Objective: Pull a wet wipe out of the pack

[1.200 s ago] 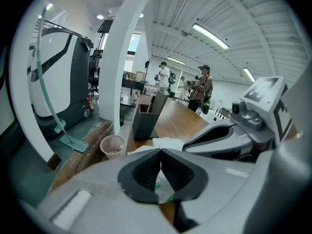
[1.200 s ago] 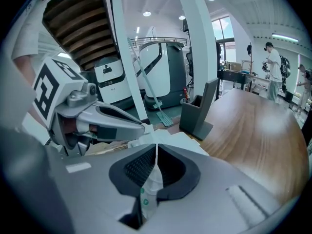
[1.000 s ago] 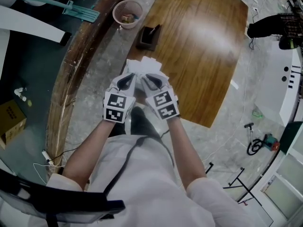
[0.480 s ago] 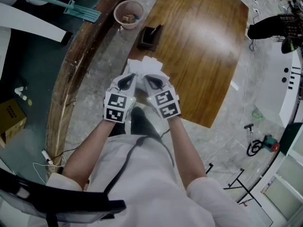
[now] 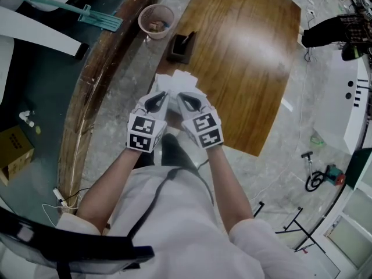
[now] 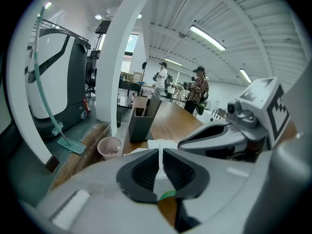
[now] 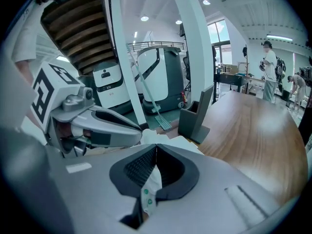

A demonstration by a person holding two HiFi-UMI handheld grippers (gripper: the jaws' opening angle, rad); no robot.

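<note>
White wipe pack [image 5: 177,81] is pinched between both tools, straight ahead of the person's chest. In the head view it overlaps the left edge of the wooden table [image 5: 250,57]. We cannot tell whether it rests on anything; we judge it held in the air. Pads of the left gripper [image 6: 160,152] are clamped flat on a thin white fold of the pack, with a speck of green print showing below them. The right gripper [image 7: 156,150] is likewise closed, on crumpled white film with green dots. Key relation: the pack lies just beyond both sets of tips, away from the body, with its long axis running roughly across from one gripper to the other. The two sit side by side on its near edge, neither nearer. We see nothing drawn out and no opening, so we judge the pull not yet done. One tool would need to let go and re-pinch at the opening while the other anchors the pack. Head view gives the side-by-side layout, plus the pink basket [image 5: 156,20] and dark holder [image 5: 182,45] beyond the pack, but hides the pads. Gripper views show each pinch and the other gripper alongside, yet little of the pack's outline.
</note>
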